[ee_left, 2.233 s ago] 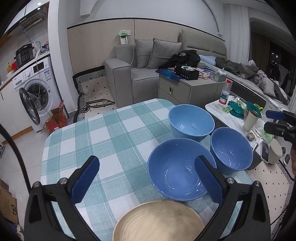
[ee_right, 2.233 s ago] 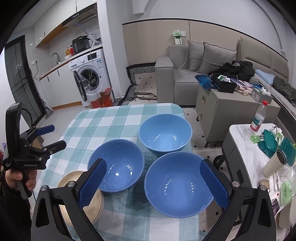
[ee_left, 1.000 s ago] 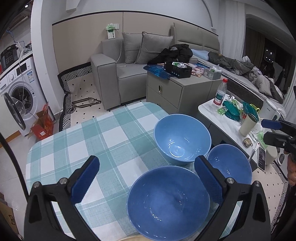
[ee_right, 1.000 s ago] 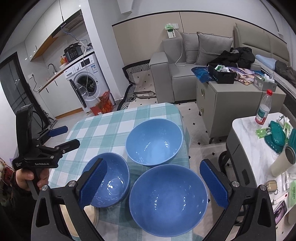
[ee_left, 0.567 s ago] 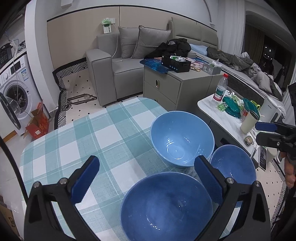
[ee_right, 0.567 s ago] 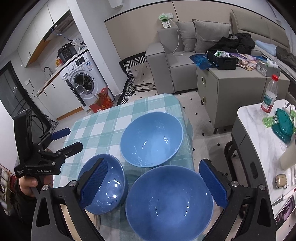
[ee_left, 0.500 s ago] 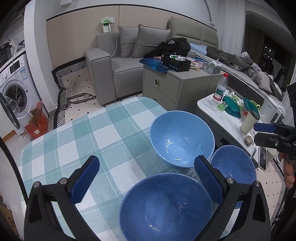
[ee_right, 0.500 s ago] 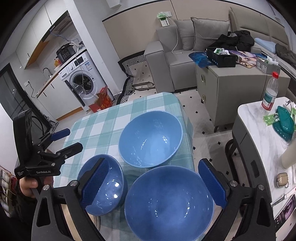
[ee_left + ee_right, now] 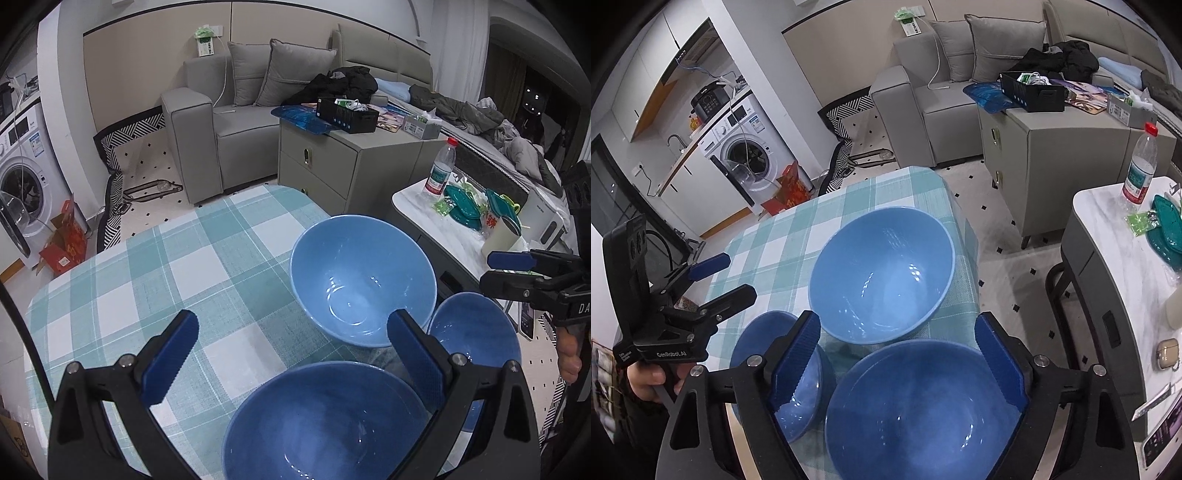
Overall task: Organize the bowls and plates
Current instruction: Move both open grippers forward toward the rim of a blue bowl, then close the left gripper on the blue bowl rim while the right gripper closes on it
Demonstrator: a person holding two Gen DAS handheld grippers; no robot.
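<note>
Three blue bowls sit close together on the checked tablecloth (image 9: 147, 295), toward the table's right edge. The far bowl (image 9: 882, 273) is the farthest from both cameras and stands upright and empty, near the far right corner of the table. The right bowl (image 9: 923, 410) sits nearest in the right wrist view, just beside the far bowl; whether their rims touch cannot be told. The left bowl (image 9: 798, 391) lies to its left in that view, partly hidden behind one finger. In the left wrist view the same left bowl (image 9: 321, 421) fills the near foreground.

The right gripper (image 9: 897, 354) hangs above the right bowl with its jaws closing; the bowl's far rim lies between the blue pads (image 9: 997, 365), yet the pads stand clear of it and nothing is gripped. The left gripper (image 9: 291, 354) is released, its jaws spread wide over the left bowl's far rim and the cloth, with no pad pressing on anything. Each gripper also shows from the side in the other's view, held by a hand (image 9: 652, 380) at the frame's edge.

Beyond the table stand a grey sofa (image 9: 229, 122), a cabinet (image 9: 332, 162) and a washing machine (image 9: 746, 155). A side table (image 9: 1126, 258) to the right carries a water bottle (image 9: 1141, 166).
</note>
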